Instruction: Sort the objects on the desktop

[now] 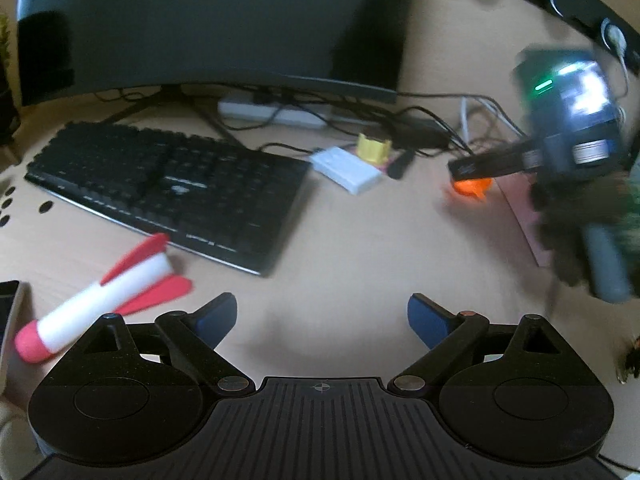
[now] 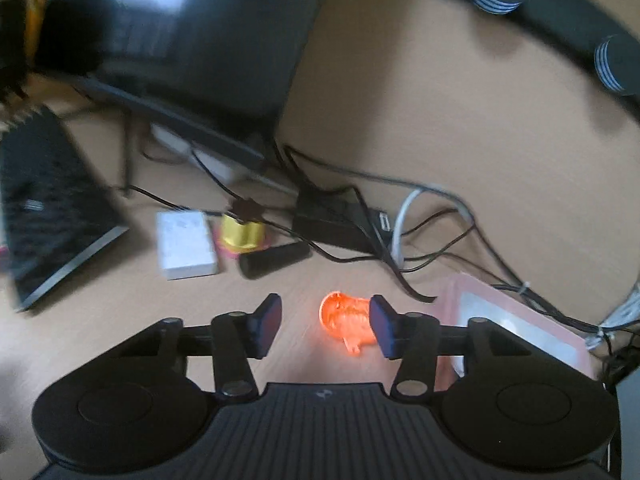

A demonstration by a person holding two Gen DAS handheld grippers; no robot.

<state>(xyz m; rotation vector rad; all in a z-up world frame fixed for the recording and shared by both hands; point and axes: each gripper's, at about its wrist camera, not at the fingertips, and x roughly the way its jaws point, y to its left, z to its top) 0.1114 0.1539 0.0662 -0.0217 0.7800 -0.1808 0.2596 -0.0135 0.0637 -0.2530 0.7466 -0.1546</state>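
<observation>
Orange toy lies low-centre between my right gripper pads, not yet gripped. Left gripper hangs wide and empty. Rocket, lower left, and yellow piece remain unsorted; barely begun, I reckon.

both hand-held grippers look alike: the left hand-held gripper and right hand-held gripper have matte black ribbed bodies, two round black discs, black link arms with silver pivot screws, and dark blue pads. a small crosshair mark sits on each body. a dark glove shows blurred.
</observation>
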